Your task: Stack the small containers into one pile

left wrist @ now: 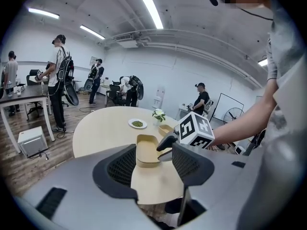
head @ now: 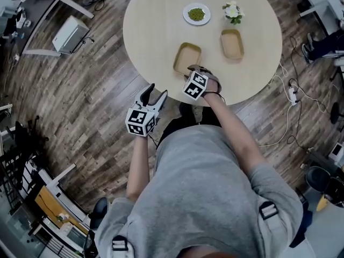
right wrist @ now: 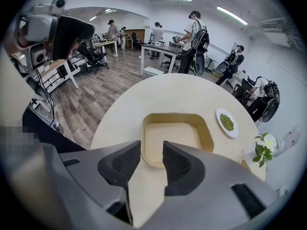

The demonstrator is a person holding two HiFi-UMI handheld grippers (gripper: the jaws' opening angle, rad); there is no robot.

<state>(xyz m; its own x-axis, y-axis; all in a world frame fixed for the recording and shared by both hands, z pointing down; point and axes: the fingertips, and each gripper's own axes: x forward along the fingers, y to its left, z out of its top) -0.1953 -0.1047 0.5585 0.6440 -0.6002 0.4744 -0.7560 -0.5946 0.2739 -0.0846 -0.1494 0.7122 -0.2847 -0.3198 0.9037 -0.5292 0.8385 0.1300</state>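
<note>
My right hand-held gripper (right wrist: 152, 150) is half open and grips nothing. The near rim of the tan container (right wrist: 175, 138) lies straight ahead at its tips. The second container (head: 232, 43) sits farther right on the counter (head: 156, 20). My left hand-held gripper (left wrist: 153, 150) hangs wide and empty, off the counter's edge.

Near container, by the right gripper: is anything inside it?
Nothing shows inside the near container: its floor is bare in the right gripper view. The right gripper, jaws apart, covers part of the near rim, so that strip is unseen.
</note>
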